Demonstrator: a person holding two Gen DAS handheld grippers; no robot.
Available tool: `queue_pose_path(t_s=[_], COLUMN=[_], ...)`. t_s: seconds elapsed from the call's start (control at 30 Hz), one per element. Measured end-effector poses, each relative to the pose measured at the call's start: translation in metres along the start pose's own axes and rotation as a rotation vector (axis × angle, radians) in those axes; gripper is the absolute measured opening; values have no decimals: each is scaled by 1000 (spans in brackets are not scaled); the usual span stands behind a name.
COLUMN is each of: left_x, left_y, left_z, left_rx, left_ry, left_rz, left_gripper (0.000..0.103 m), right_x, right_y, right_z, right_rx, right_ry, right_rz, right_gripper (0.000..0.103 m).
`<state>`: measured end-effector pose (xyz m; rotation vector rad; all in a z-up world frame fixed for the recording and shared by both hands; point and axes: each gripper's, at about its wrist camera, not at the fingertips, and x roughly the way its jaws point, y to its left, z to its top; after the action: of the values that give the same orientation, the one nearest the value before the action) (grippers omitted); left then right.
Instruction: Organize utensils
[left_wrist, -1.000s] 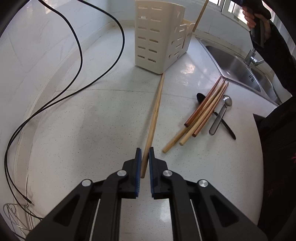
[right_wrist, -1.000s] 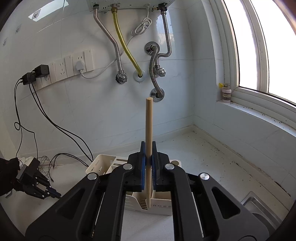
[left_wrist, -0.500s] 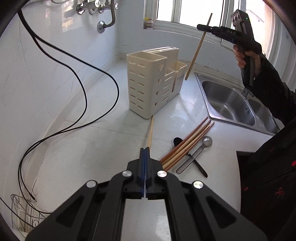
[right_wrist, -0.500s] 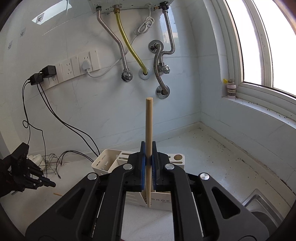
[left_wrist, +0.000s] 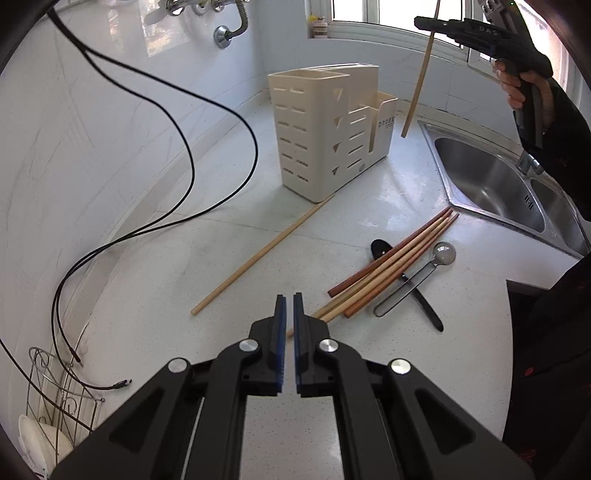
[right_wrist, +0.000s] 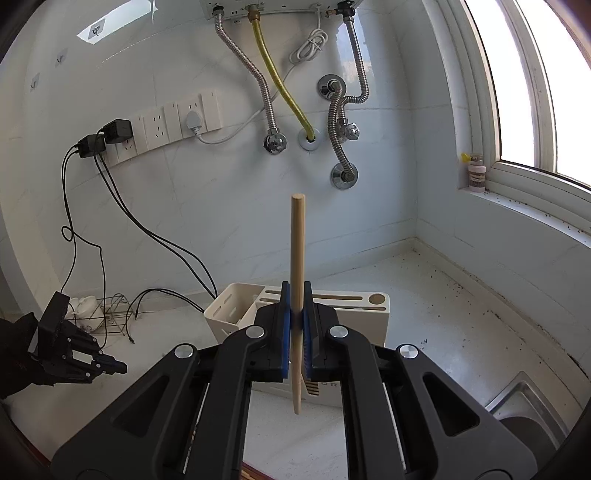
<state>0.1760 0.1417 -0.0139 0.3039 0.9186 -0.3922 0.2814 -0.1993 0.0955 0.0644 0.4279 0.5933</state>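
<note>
Left wrist view shows the left gripper (left_wrist: 287, 301) above the white tabletop (left_wrist: 155, 280). Its fingers (left_wrist: 279, 325) have just been opening a little; a narrow gap stands between the blue pads and nothing is between them. Just beyond the fingertips lies a bundle of chopsticks (left_wrist: 391, 267), some reddish brown and some pale, side by side and touching. A metal spoon (left_wrist: 417, 277) lies just beside the bundle and crosses over a black spoon (left_wrist: 406, 280) that goes under the chopsticks. One single pale chopstick (left_wrist: 258, 258) lies apart to the left of the bundle, and its far end reaches the foot of the cream utensil holder (left_wrist: 325, 136). The holder stands upright on the tabletop near the corner of the wall, close to the steel sink (left_wrist: 491, 184). Black cables (left_wrist: 192, 155) hang along the wall on the left.

In the same view the right gripper (left_wrist: 432, 26) is high near the window, held by a hand (left_wrist: 521, 85) in a dark sleeve. It holds a light chopstick (left_wrist: 419, 81) that hangs down, slightly tilted, with the low end in the air beside the holder on the sink side.

Right wrist view shows the fingers closed tightly on this chopstick, which stands almost upright between the blue pads. The slotted top of the holder is behind and below the fingers. The left gripper is seen low at the left edge.
</note>
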Motion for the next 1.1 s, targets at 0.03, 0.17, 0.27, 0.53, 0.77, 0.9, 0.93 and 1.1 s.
queue_pose_path(t_s=[0.03, 0.17, 0.27, 0.53, 0.77, 0.9, 0.93, 1.1], left_x=[3, 12, 25, 78, 111, 124, 126, 127], left_y=[5, 18, 30, 75, 103, 114, 117, 122], left_z=[-2, -7, -4, 7, 11, 14, 14, 13], left_rx=[-9, 7, 47, 90, 83, 60, 51, 45], left_ry=[4, 9, 39, 128, 170, 187, 188, 198], left_rz=[11, 64, 103, 64, -16, -75, -89, -122], left_gripper=[11, 52, 53, 53, 43, 35, 34, 21], right_x=[0, 1, -1, 5, 10, 12, 13, 14], right_y=[0, 2, 5, 4, 4, 5, 5, 6], right_z=[-1, -1, 0, 3, 3, 1, 1, 1], right_rx=[5, 15, 12, 13, 29, 33, 34, 33], right_ry=[-1, -2, -12, -9, 1, 5, 6, 8], right_rz=[-1, -6, -13, -42, -58, -59, -60, -54], right_gripper=[5, 5, 5, 5, 5, 5, 5, 5])
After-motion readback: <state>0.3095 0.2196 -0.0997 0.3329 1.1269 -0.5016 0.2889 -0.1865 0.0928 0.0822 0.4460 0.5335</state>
